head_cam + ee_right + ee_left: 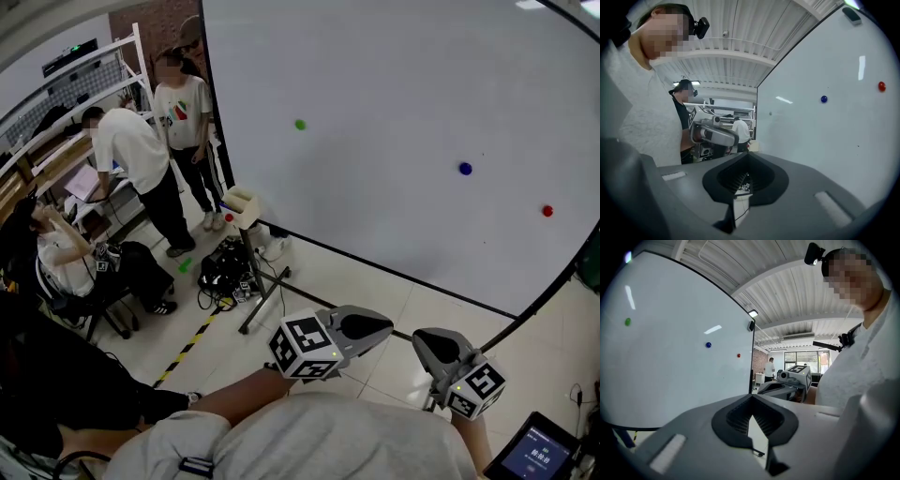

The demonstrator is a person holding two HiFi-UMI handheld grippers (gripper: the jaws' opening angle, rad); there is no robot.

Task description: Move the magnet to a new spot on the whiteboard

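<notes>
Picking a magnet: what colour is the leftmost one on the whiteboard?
The magnet is green; clearest in head view.

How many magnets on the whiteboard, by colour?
green magnet: 1
blue magnet: 1
red magnet: 1
Total: 3

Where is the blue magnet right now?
In the head view, the blue magnet sticks to the whiteboard right of centre, between the green magnet up-left and the red magnet down-right.
</notes>
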